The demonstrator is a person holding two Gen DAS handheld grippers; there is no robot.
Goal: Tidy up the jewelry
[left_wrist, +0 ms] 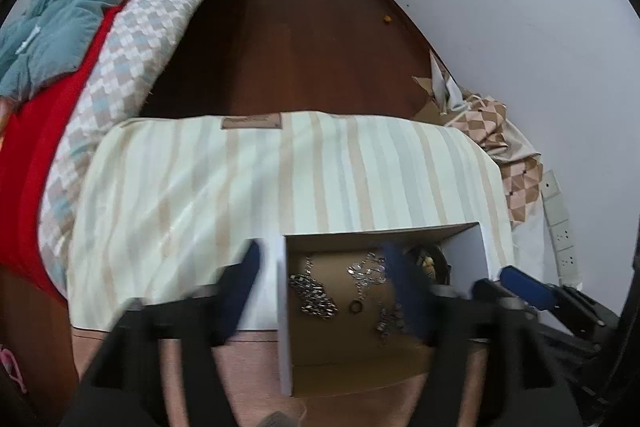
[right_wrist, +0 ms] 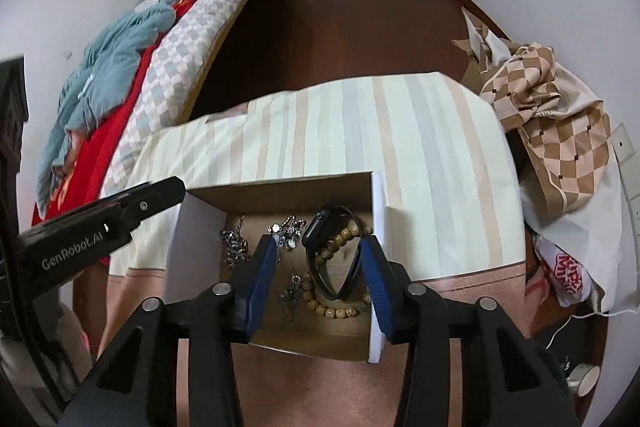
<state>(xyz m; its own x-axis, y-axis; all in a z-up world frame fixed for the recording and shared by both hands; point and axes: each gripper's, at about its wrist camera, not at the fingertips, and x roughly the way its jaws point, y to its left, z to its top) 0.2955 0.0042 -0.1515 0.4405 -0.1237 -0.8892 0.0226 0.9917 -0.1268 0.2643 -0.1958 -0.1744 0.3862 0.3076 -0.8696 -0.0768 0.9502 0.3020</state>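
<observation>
Currently right gripper (right_wrist: pixel 318 267) hovers wide open, empty, over watch (right_wrist: pixel 320 227) in box (right_wrist: pixel 378 195); left gripper (left_wrist: pixel 320 287), open, straddles box's left wall. Next: descend, pinch the strap.

Left tool (left_wrist: pixel 320 291) spread wide, blurred; right tool (right_wrist: pixel 320 267) parted.

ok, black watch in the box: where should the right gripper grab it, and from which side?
Grip the strap loop of the black watch, not the case. It lies on its side over the bead bracelet near the right wall of the box, strap loop open toward the right gripper. Probably best: come from above, one finger inside the loop, clear of the beads.
</observation>
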